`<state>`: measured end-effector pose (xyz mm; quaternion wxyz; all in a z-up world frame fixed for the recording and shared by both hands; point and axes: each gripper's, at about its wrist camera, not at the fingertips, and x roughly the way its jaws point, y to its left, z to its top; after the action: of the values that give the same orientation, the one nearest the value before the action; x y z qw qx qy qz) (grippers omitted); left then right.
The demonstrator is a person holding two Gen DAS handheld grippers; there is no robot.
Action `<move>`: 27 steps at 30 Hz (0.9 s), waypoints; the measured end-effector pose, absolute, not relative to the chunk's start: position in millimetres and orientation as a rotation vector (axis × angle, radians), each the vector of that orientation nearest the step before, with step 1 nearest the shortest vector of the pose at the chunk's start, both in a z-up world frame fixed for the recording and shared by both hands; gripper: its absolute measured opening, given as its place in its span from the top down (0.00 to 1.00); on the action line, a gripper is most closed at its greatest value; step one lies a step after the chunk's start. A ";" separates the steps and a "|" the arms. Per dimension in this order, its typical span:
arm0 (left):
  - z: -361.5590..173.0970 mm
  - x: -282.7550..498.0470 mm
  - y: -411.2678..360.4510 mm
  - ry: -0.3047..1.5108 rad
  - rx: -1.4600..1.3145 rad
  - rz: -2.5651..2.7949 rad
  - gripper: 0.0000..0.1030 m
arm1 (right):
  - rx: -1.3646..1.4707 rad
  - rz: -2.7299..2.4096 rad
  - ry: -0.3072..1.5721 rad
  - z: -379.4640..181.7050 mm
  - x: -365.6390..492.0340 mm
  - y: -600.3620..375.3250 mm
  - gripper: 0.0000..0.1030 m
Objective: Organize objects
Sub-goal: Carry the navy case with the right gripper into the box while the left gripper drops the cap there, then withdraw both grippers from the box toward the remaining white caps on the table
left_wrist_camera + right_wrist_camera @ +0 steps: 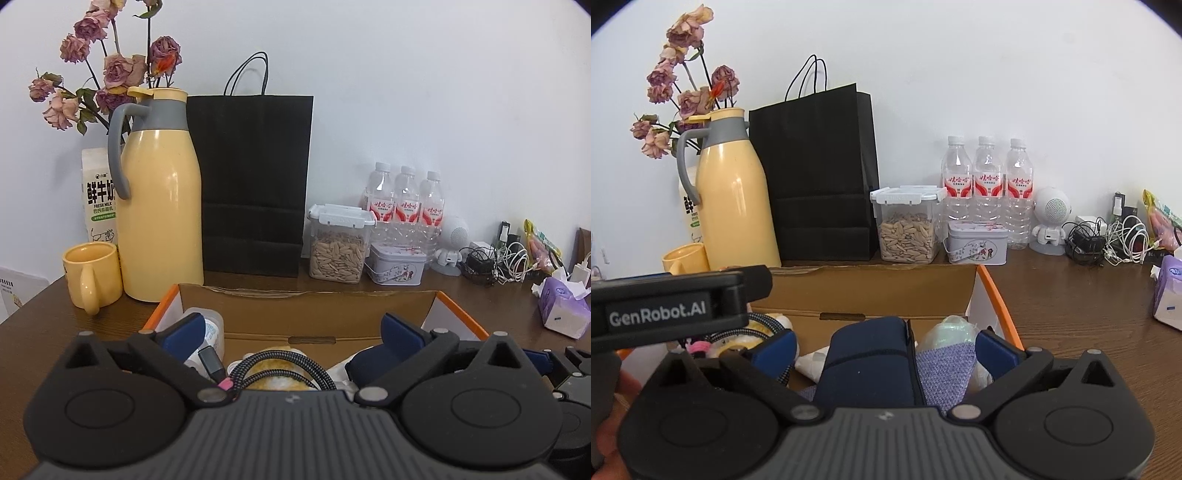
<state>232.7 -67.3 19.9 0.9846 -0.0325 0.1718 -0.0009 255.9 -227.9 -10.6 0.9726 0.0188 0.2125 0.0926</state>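
An open cardboard box (pixel 295 297) with orange edges sits on the brown table right below both grippers. My left gripper (pixel 293 332) stands open above its left half, over a braided cable (pixel 280 363) with a pink plug and a white bottle (pixel 212 332). My right gripper (pixel 884 347) is open above the right half of the box (pixel 871 288). A navy pouch (pixel 868 365) lies between its blue pads without touching them. A purple woven cloth (pixel 942 369) and a pale plastic bag (pixel 951 328) lie beside the pouch.
Behind the box stand a yellow thermos (pixel 159 206), a yellow mug (pixel 92 273), a black paper bag (pixel 255 177), a seed container (pixel 338 251), a tin (pixel 397 264) and three water bottles (pixel 406 199). Tangled chargers (pixel 495 262) and a tissue pack (pixel 561 306) lie at the right.
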 end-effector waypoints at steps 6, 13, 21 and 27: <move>26.7 218.5 -64.2 0.309 -0.076 -0.008 0.00 | 0.036 0.184 0.398 -5.9 245.3 -229.4 0.00; 32.3 191.5 -59.0 0.286 -0.060 -0.044 0.00 | 0.021 0.202 0.359 2.1 224.0 -232.8 0.00; 21.1 156.0 -45.9 0.276 -0.044 -0.075 0.00 | 0.026 0.214 0.335 2.1 194.4 -239.5 0.00; 12.2 130.8 -31.5 0.278 -0.017 -0.073 0.00 | -0.003 0.241 0.359 -7.9 174.3 -238.7 0.00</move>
<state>130.8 -31.5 12.2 0.9897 -0.0086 0.1384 -0.0363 174.3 -238.7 -7.9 0.9767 -0.0013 0.1782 0.1194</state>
